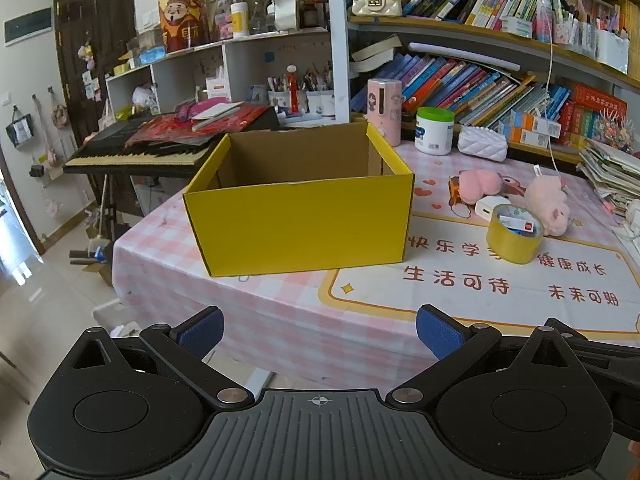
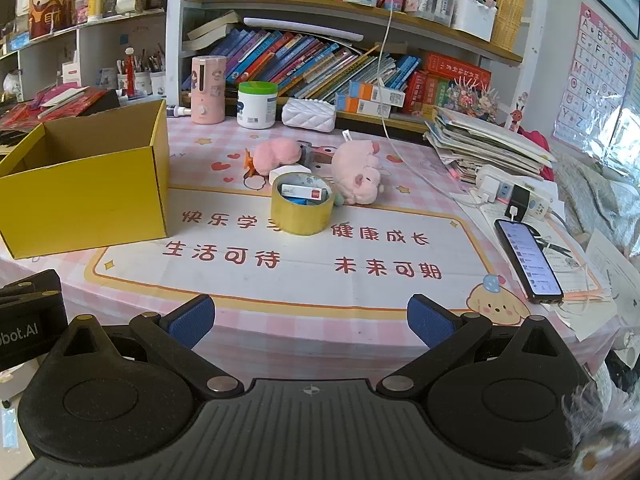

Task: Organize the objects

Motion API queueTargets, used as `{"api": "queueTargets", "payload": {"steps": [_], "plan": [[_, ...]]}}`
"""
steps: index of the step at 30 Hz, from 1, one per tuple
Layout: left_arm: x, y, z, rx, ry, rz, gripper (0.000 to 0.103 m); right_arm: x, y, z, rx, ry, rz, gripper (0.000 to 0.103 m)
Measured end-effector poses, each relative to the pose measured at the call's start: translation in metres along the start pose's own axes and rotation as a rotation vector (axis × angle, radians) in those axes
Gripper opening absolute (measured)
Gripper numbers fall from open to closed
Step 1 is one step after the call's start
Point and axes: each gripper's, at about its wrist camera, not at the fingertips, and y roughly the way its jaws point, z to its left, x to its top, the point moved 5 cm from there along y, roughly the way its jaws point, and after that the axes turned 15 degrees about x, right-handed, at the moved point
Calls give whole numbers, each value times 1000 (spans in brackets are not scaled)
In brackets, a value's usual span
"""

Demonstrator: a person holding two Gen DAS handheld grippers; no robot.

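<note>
An open yellow cardboard box (image 1: pixel 300 224) (image 2: pixel 86 204) stands on the left of the table, and its visible inside shows nothing. To its right a yellow tape roll (image 1: pixel 514 236) (image 2: pixel 302 208) stands with a small white and red box (image 2: pixel 302 193) lying across its hole. Behind it lie a white charger block (image 1: pixel 490 207) (image 2: pixel 289 172) and two pink plush toys (image 1: pixel 480 186) (image 1: pixel 548 204) (image 2: pixel 276 155) (image 2: pixel 356 174). My left gripper (image 1: pixel 319 334) hangs open near the table's front edge, facing the box. My right gripper (image 2: pixel 311 322) is open too, short of the tape roll, holding nothing.
A phone (image 2: pixel 528 260) on a charging cable lies at the right edge beside a power strip (image 2: pixel 516 194) and a paper stack (image 2: pixel 488 140). A white jar (image 2: pixel 257 105), pink canister (image 2: pixel 207 90) and white quilted pouch (image 2: pixel 309 116) line the back. A keyboard (image 1: pixel 136 152) stands left of the table.
</note>
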Motion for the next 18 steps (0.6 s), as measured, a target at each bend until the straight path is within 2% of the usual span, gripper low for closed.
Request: {"api": "queueTargets", "payload": {"steps": [18], "plan": [[-1,8,0,-5,3,17,103,0,7,3,-5,-2,13,103]]}}
